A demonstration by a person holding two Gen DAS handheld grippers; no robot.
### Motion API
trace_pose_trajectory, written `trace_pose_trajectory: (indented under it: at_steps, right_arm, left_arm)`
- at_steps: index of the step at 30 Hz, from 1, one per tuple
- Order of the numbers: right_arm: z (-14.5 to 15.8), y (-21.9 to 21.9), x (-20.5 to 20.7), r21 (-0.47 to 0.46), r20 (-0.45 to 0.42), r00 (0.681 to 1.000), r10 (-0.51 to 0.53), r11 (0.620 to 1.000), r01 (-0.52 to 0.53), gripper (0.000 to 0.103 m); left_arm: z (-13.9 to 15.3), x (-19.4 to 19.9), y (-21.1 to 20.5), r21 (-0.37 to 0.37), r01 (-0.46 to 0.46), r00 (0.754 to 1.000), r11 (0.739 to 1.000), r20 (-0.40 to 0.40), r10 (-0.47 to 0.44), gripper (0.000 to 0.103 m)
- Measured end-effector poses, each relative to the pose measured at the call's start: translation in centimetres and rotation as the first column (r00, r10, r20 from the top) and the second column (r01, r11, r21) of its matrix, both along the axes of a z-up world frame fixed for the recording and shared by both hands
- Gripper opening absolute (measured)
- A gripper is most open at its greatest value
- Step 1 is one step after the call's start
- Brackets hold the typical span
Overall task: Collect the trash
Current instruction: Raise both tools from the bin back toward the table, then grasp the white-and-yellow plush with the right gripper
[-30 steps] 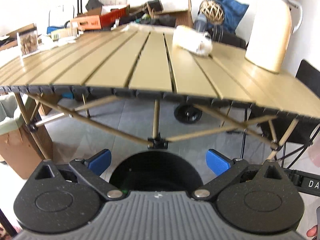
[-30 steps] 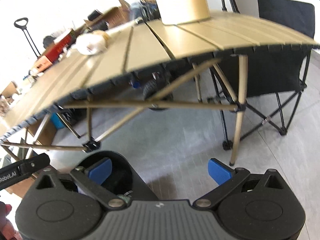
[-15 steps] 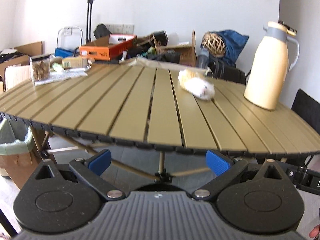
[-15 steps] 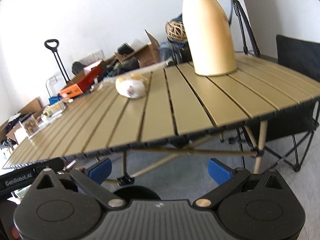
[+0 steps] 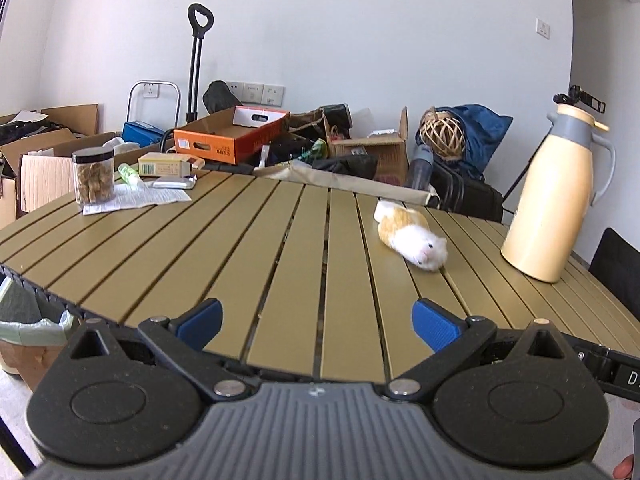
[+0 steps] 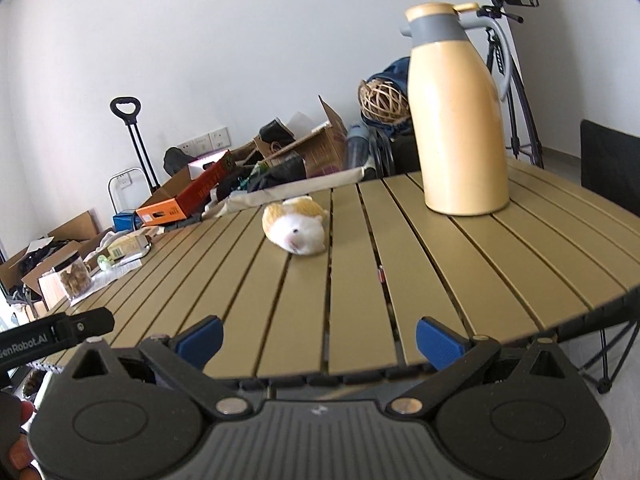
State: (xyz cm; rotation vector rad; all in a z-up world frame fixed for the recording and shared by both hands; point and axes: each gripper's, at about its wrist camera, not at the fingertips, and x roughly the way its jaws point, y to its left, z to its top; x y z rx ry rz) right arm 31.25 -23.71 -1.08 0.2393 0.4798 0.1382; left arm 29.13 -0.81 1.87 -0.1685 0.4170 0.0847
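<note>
You hold both grippers, left and right, spread wide and empty over the near table edge. Paper lies far left under a jar; a hamster toy lies beside the jug.

A: left wrist cam sits low at the slatted table near edge; faces across it toward the wall.
B: right wrist cam same height, further right; both share plush hamster and thermos.
</note>
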Motion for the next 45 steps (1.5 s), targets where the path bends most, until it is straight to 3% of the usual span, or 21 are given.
trace_pose_trajectory:
  at_steps: [23,32,45]
  right_arm:
    - [3.2,3.0,10.7,-0.007,0.068,0.997,0.039,0.999,-0.039,0.103]
    - [3.4,4.7,15.3,-0.116,0.074,0.997,-0.01,0.993,0.019,0.103]
    - [1.5,7.2,23.7,-0.181,-0.001,1.0,0.017,0.983,-0.017,0.103]
  left_arm:
    - [2.5,9.9,3.3,-0.084,-0.055,0.998,0.995,0.03,0.058,0.103]
    - [2.0,13.8,5.5,-0.093,-0.087,0.996,0.992,0.002,0.087,0.103]
    - [1.9,18.0,7.7,-0.067,-0.101,0.995,0.993,-0.032,0.099,0.103]
